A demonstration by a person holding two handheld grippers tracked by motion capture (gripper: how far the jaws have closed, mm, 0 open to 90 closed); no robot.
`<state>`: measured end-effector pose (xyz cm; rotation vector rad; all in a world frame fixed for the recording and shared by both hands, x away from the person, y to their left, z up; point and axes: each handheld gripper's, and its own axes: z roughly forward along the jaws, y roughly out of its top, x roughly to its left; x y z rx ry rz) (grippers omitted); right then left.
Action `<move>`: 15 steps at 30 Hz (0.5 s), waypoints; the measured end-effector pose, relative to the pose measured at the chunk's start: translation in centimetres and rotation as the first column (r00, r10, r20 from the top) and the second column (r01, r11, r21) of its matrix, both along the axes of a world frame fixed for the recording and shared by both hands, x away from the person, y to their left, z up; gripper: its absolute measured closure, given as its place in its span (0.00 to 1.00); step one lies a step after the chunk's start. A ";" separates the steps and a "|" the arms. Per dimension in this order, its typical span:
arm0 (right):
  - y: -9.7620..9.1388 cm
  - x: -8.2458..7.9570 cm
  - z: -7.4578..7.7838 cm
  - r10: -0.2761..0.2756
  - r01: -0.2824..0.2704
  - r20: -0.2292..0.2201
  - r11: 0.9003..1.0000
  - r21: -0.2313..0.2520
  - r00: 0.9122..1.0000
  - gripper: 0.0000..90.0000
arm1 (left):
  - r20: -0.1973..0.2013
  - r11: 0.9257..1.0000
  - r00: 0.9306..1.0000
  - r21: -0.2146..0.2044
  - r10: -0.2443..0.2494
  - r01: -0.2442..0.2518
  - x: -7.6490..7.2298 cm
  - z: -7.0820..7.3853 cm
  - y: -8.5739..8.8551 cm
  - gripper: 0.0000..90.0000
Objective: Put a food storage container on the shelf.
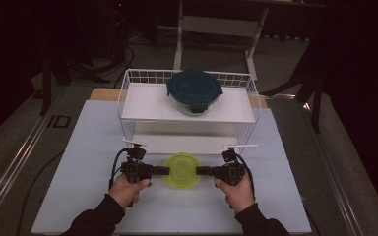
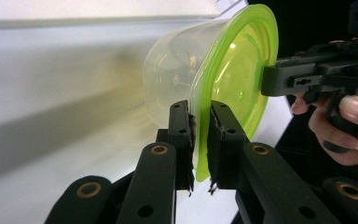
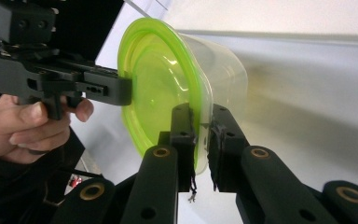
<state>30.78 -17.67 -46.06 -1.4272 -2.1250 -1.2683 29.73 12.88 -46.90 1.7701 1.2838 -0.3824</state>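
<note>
Apparently both grippers pinch the round translucent lime-lidded tub (image 1: 182,170).

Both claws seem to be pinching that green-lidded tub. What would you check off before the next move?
1. Left gripper jaws clamp the lime-green plastic lid rim: ok.
2. Right gripper jaws clamp the opposite rim: ok.
3. Lid fully sealed on the clear round plastic tub: cannot tell.
4. Tub off the white table mat: cannot tell.
5. Lower tier of the white wire shelf rack free behind the tub: ok.
6. Top tier free: not ok at its middle, where a dark teal-lidded glass container sits.
</note>
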 end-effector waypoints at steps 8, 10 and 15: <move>-0.1 -0.2 1.6 0.006 -0.006 0.024 1.000 -0.006 1.000 0.90 | 0.045 1.000 0.999 -0.005 -0.019 0.019 -0.1 1.5 0.1 0.89; -0.1 -0.3 1.7 0.006 -0.006 0.024 1.000 -0.004 1.000 0.90 | 0.056 1.000 0.998 0.001 -0.021 0.021 -0.3 2.0 0.0 0.89; -0.4 -0.7 2.9 0.003 -0.004 0.036 1.000 0.017 0.999 0.90 | 0.078 1.000 0.997 0.007 -0.026 0.025 -0.6 3.9 -0.1 0.90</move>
